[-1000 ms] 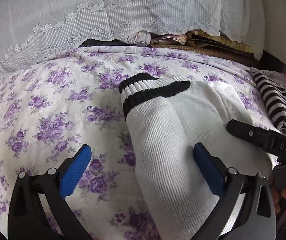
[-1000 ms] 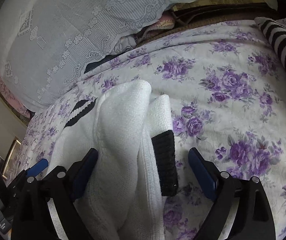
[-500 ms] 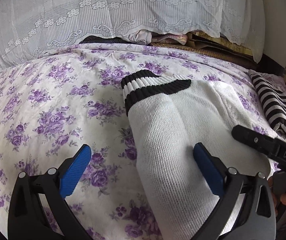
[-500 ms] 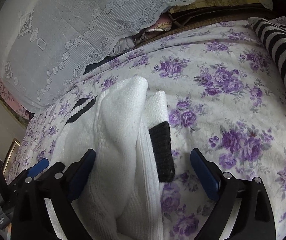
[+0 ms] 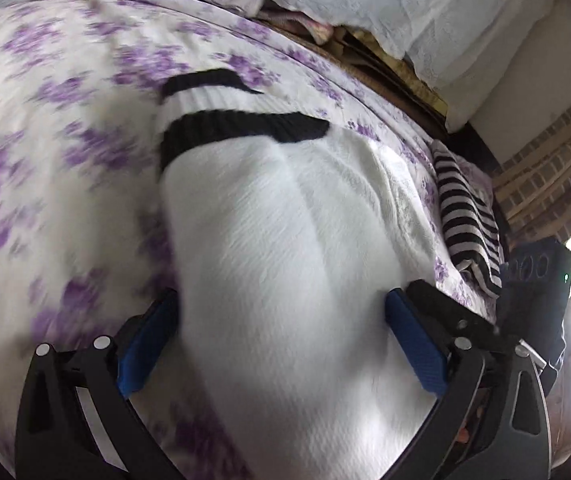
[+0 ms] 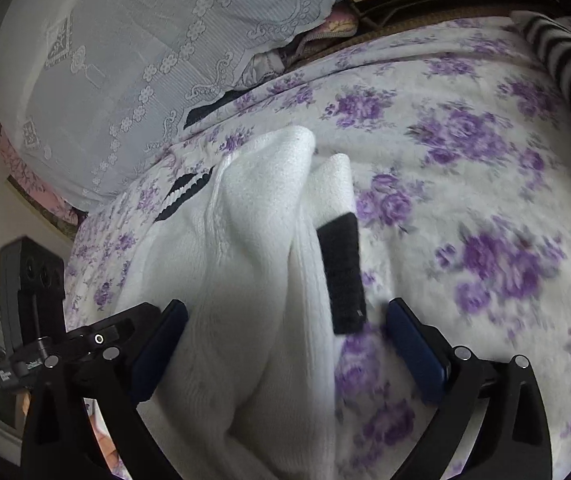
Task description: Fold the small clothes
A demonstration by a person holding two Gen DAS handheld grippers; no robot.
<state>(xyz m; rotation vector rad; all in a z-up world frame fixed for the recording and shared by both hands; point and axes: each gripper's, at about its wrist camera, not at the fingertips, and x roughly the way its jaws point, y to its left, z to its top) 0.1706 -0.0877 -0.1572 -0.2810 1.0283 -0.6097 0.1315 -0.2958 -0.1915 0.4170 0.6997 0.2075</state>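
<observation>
A white knit garment point(image 5: 285, 248) with black stripes at its hem point(image 5: 241, 128) lies on the purple-flowered bedspread point(image 5: 65, 140). My left gripper point(image 5: 281, 344) is open, its blue pads on either side of the garment's near end. In the right wrist view the same garment point(image 6: 245, 272) is bunched in folds, with a black cuff point(image 6: 343, 272) on top. My right gripper point(image 6: 285, 344) is open and straddles the folds. Each gripper shows at the edge of the other's view.
A black-and-white striped cloth point(image 5: 465, 216) lies at the bed's right edge, also visible in the right wrist view point(image 6: 569, 80). White lace pillows point(image 6: 145, 48) line the far side. A brick wall point(image 5: 553, 168) stands to the right.
Both grippers have moved forward over the garment. The left view has swung and tilted to the right. Both grippers stay open.
</observation>
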